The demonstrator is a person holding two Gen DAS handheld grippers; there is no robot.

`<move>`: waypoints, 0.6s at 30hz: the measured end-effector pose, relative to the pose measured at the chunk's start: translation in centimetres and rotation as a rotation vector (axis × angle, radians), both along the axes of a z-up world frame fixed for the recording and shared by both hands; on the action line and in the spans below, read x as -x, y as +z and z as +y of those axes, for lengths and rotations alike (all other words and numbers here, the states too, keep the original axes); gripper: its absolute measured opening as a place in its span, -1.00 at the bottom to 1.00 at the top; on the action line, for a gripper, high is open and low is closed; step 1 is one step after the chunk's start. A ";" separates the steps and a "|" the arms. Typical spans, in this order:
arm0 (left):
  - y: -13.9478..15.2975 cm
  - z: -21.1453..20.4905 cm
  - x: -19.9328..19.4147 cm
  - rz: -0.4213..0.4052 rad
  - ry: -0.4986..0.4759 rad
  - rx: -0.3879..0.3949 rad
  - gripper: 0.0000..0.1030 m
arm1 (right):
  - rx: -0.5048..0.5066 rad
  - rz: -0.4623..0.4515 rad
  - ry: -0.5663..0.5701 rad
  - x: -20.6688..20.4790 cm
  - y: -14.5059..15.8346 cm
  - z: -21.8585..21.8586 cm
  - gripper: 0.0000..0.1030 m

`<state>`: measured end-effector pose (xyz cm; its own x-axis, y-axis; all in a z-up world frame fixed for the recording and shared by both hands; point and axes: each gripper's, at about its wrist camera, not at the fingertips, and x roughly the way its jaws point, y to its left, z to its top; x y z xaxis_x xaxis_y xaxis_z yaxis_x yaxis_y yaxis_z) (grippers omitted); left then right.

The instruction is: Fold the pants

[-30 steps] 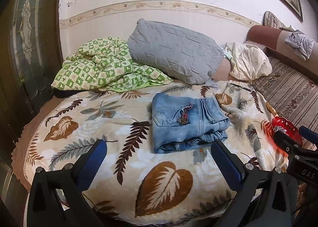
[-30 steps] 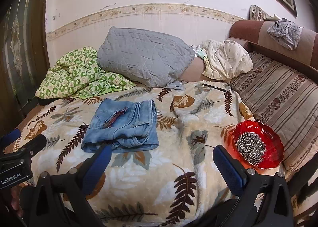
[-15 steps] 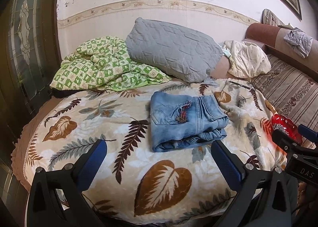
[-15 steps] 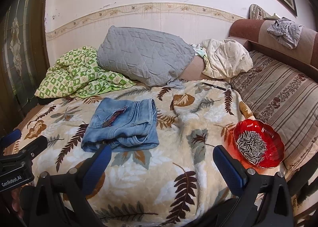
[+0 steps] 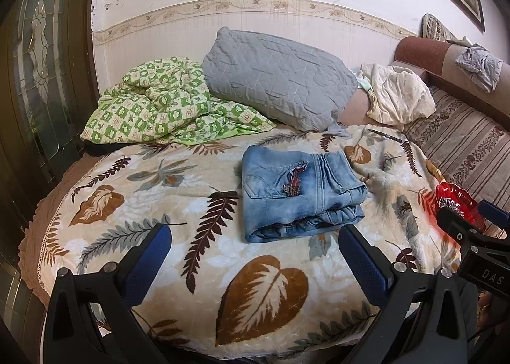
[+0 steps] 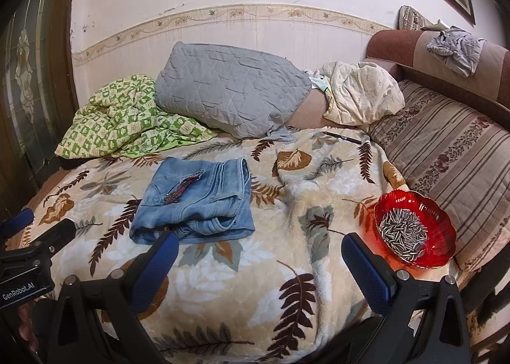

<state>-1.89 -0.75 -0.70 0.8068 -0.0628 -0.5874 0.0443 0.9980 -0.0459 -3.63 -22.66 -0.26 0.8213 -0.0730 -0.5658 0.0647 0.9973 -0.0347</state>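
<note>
— The jeans [image 5: 299,193] lie folded in a thick square on the leaf-print blanket [image 5: 261,294], mid-bed.

— Around them?

— Grey pillow [image 5: 280,77] and green quilt [image 5: 165,106] behind; a red bowl [image 6: 414,230] of seeds well to the right (near the bed's edge).

— The grippers?

— Left gripper [image 5: 255,252] and right gripper [image 6: 259,257] both spread wide, holding nothing, over bare blanket in front. Since a second ago they have barely shifted.
</note>
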 end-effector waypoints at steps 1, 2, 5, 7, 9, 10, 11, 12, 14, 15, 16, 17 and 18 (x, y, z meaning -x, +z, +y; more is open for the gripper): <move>0.0 0.0 0.0 0.000 -0.001 0.000 1.00 | -0.001 0.001 0.000 0.0 0.0 0.0 1.00; 0.0 0.0 0.0 0.000 0.001 -0.001 1.00 | -0.002 0.004 0.001 0.0 -0.1 0.1 1.00; -0.2 0.0 0.0 0.001 -0.004 0.000 1.00 | -0.003 0.005 0.003 -0.1 -0.1 0.0 1.00; -0.2 0.0 0.0 0.001 -0.004 -0.001 1.00 | -0.008 0.007 0.005 -0.1 -0.1 0.0 1.00; -0.2 0.0 0.1 0.002 -0.005 -0.001 1.00 | -0.006 0.007 0.005 -0.1 -0.1 0.0 1.00; -0.2 0.0 0.1 0.001 -0.004 -0.001 1.00 | -0.005 0.008 0.006 -0.1 -0.1 -0.1 1.00; -0.1 0.0 0.0 0.001 -0.003 -0.001 1.00 | -0.007 0.008 0.006 -0.1 -0.1 -0.1 1.00; -0.2 0.0 0.1 0.000 -0.003 -0.002 1.00 | -0.007 0.008 0.006 -0.1 -0.1 -0.1 1.00; -0.1 0.0 0.0 0.001 -0.004 -0.002 1.00 | -0.004 0.010 0.006 -0.1 -0.1 0.0 1.00; -0.2 0.0 0.1 0.001 -0.004 -0.002 1.00 | -0.005 0.009 0.006 -0.1 -0.1 -0.1 1.00; -0.1 0.0 0.0 0.001 -0.004 -0.002 1.00 | -0.006 0.008 0.006 -0.1 -0.1 0.0 1.00; -0.2 0.0 0.1 0.001 -0.004 -0.002 1.00 | -0.006 0.008 0.007 -0.1 -0.1 0.0 1.00; -0.1 0.0 0.1 0.001 -0.005 -0.002 1.00 | -0.005 0.008 0.008 -0.1 -0.1 0.0 1.00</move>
<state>-1.95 -0.76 -0.85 0.8059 -0.0657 -0.5884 0.0494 0.9978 -0.0438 -3.55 -22.67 -0.40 0.8173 -0.0642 -0.5727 0.0569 0.9979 -0.0306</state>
